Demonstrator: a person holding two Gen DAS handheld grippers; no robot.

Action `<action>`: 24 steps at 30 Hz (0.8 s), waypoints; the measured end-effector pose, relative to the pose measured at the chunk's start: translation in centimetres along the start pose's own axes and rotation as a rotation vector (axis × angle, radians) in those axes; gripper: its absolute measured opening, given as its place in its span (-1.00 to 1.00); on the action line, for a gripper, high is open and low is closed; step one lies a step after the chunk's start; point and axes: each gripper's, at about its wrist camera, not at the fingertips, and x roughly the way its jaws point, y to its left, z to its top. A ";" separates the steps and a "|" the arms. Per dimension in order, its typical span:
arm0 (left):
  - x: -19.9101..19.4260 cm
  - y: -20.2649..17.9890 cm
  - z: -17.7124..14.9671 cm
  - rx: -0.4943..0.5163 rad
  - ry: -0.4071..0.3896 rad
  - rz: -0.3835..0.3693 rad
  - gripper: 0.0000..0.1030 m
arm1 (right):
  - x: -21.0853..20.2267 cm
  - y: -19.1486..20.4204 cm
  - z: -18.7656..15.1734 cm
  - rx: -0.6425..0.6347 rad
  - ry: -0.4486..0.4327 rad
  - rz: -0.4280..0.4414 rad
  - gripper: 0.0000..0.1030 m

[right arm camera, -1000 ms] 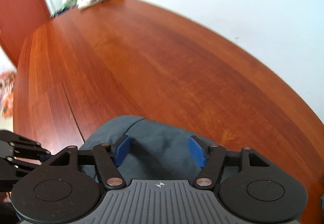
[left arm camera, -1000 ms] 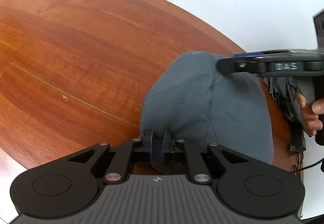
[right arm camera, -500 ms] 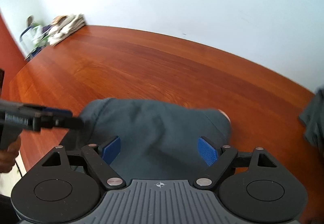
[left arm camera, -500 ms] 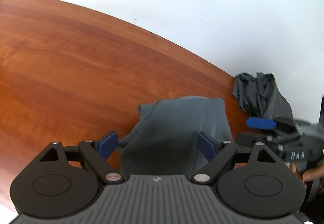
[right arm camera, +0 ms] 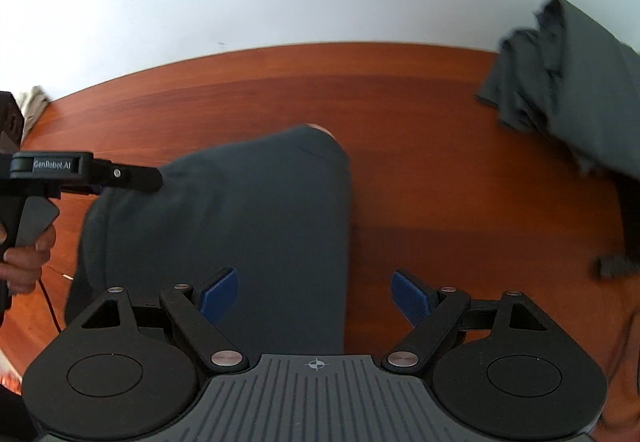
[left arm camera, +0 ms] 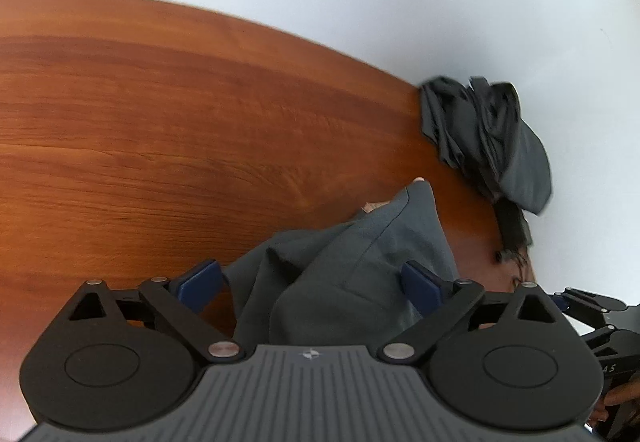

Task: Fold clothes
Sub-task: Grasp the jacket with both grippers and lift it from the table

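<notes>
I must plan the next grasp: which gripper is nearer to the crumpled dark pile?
Right. The right gripper lies on the side of the folded garment facing the pile; the left gripper is opening over the garment's other side.

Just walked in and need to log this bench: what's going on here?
A person is folding clothes on a wooden table with a handheld gripper in each hand. A grey-blue garment lies folded on the table. The left gripper, its jaws opening, has cloth between its pads without pinching it; the right gripper is open over the garment's right edge. A crumpled dark grey pile waits at the table's far edge.
</notes>
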 end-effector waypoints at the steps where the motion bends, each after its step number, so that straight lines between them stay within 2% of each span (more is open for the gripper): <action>1: 0.7 0.5 0.2 0.003 0.024 -0.017 0.95 | 0.1 -0.1 -0.2 0.015 0.007 -0.012 0.66; 6: 3.4 3.2 0.7 -0.025 0.108 -0.110 1.00 | 0.8 0.0 -1.3 0.083 0.035 -0.033 0.67; 9: 4.7 4.2 1.1 -0.031 0.142 -0.172 1.00 | 1.6 -0.1 -1.7 0.127 0.047 -0.010 0.68; 18: 7.6 5.4 2.1 -0.045 0.250 -0.307 1.00 | 3.6 -2.2 -3.1 0.295 0.065 0.165 0.82; 24: 8.6 4.6 2.4 -0.010 0.301 -0.352 1.00 | 4.5 -3.8 -4.5 0.389 0.057 0.276 0.85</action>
